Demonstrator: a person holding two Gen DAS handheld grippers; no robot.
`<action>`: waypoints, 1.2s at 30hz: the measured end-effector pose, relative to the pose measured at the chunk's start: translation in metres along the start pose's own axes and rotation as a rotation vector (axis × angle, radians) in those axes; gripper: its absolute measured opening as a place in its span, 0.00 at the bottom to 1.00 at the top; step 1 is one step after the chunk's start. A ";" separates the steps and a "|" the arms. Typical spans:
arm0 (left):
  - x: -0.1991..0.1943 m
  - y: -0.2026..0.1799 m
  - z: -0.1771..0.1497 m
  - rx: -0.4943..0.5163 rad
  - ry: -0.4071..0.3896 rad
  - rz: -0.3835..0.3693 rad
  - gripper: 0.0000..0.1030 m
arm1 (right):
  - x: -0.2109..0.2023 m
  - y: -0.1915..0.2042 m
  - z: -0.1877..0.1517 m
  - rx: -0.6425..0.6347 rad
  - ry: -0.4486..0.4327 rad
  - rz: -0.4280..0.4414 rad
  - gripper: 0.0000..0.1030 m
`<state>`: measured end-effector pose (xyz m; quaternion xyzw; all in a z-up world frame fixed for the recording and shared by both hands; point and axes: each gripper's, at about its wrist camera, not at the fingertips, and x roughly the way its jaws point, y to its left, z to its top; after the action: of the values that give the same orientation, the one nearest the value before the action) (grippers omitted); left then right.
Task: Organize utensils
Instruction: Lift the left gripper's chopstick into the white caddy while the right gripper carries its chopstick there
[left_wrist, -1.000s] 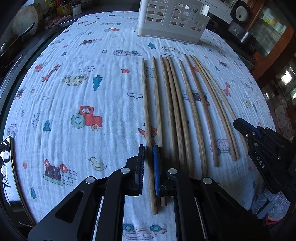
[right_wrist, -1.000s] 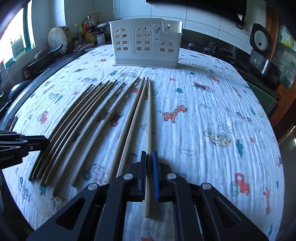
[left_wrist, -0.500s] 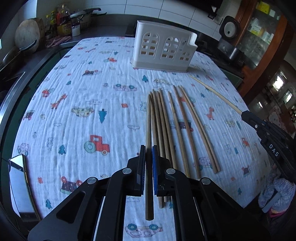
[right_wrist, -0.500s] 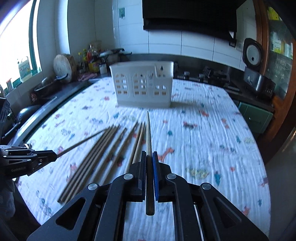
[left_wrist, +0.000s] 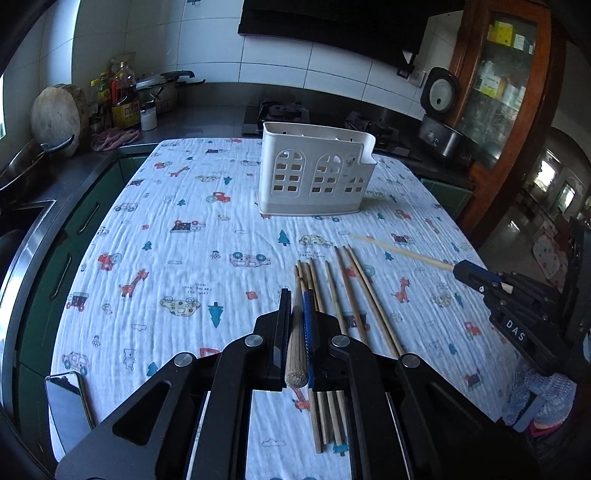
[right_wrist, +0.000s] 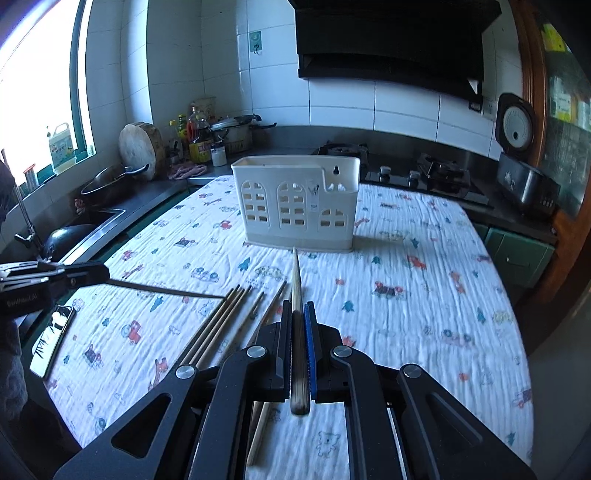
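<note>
My left gripper (left_wrist: 295, 295) is shut on a wooden chopstick (left_wrist: 296, 347) and holds it above the cloth, pointing at the white utensil holder (left_wrist: 314, 173). My right gripper (right_wrist: 297, 308) is shut on another chopstick (right_wrist: 296, 280), lifted and aimed at the holder (right_wrist: 295, 203). Several chopsticks (left_wrist: 354, 295) lie side by side on the patterned cloth below; they also show in the right wrist view (right_wrist: 225, 325). The right gripper with its chopstick (left_wrist: 402, 253) shows at the right of the left wrist view. The left gripper (right_wrist: 85, 275) shows at the left of the right wrist view.
A phone (left_wrist: 68, 402) lies at the table's near left corner. A sink and pan (right_wrist: 103, 188) are on the left counter, with bottles and a chopping board (right_wrist: 140, 149). A stove (right_wrist: 428, 170) and rice cooker (right_wrist: 517, 147) stand behind the table.
Both grippers have lifted their chopsticks off the cloth and risen, tilting up to face the holder. The other chopsticks stay on the cloth.
</note>
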<state>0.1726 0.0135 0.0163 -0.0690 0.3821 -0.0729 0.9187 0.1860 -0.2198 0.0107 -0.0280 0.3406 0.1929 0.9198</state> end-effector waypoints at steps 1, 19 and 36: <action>0.000 -0.001 0.001 0.004 -0.002 -0.002 0.05 | 0.000 0.000 -0.001 0.003 0.003 0.001 0.06; 0.013 -0.003 0.062 0.055 -0.004 -0.022 0.05 | -0.008 -0.005 0.092 -0.079 -0.073 0.040 0.06; -0.025 -0.020 0.210 0.090 -0.262 -0.037 0.05 | 0.001 -0.044 0.217 -0.088 -0.054 -0.028 0.06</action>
<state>0.3030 0.0136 0.1842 -0.0438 0.2540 -0.0972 0.9613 0.3366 -0.2207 0.1729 -0.0679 0.3065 0.1955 0.9291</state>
